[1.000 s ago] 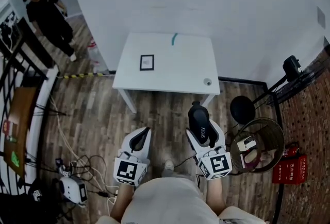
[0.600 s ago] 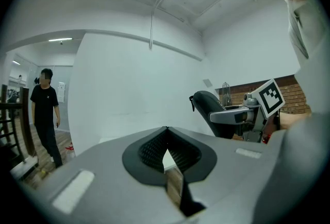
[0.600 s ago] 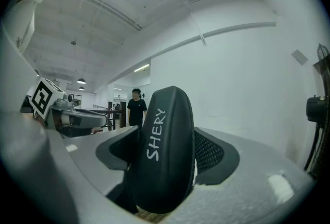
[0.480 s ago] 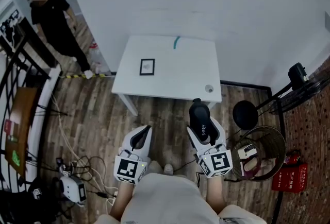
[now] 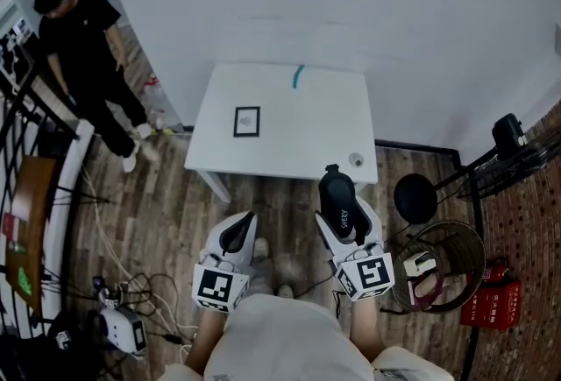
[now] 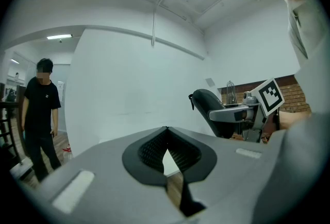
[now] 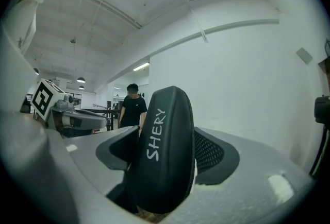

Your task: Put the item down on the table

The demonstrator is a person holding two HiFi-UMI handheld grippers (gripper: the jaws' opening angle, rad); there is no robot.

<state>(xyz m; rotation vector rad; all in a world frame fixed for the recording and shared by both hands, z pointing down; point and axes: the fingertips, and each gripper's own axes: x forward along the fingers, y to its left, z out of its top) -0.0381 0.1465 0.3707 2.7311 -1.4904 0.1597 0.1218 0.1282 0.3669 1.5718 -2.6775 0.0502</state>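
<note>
Table stands against wall. On table: frame left of centre, strip at far edge, small round thing near right front corner. Both grippers before table's near edge, above floor: left gripper left of right gripper, apart. Case between right gripper's jaws, pointing toward table. Basket on floor right of right gripper. Person far left, beyond table's left end. Cables on floor at near left.

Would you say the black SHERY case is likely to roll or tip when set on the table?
The black case looks rigid: its rounded shell shows no dent where gripped. Stood on its narrow curved edge it would probably tip; laid flat on the table, it should likely settle.
</note>
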